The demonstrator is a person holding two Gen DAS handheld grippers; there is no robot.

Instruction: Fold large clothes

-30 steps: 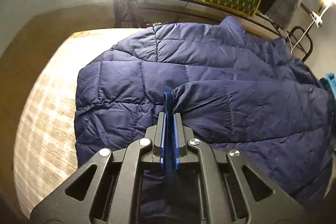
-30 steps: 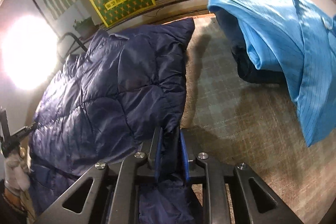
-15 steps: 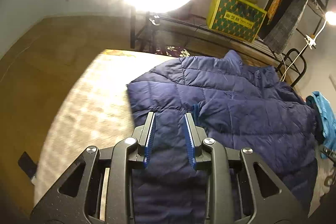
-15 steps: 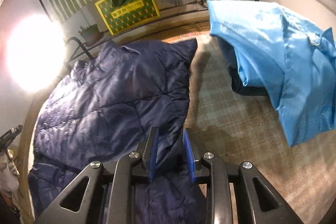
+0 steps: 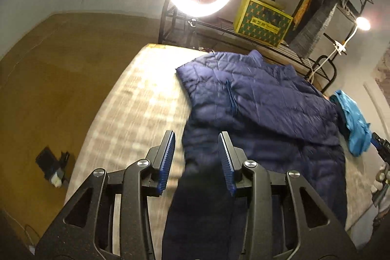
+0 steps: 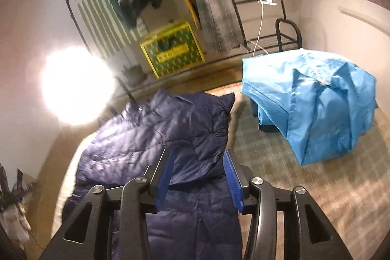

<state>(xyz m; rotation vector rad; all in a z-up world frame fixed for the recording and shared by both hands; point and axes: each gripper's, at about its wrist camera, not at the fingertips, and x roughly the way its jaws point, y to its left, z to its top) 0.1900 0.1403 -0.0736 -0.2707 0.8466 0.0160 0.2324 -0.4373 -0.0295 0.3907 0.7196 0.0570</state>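
Both tongs, left and right, have just spread apart, empty above the navy quilted puffer jacket.

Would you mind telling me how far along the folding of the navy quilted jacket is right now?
Done: the navy quilted puffer jacket lies on the checked bed cover with one side folded over its front. In hand: nothing; the left gripper and right gripper have just been opening and stand clear above the fabric. Left: further folds to make it compact, and the crumpled light blue garment looks untouched.
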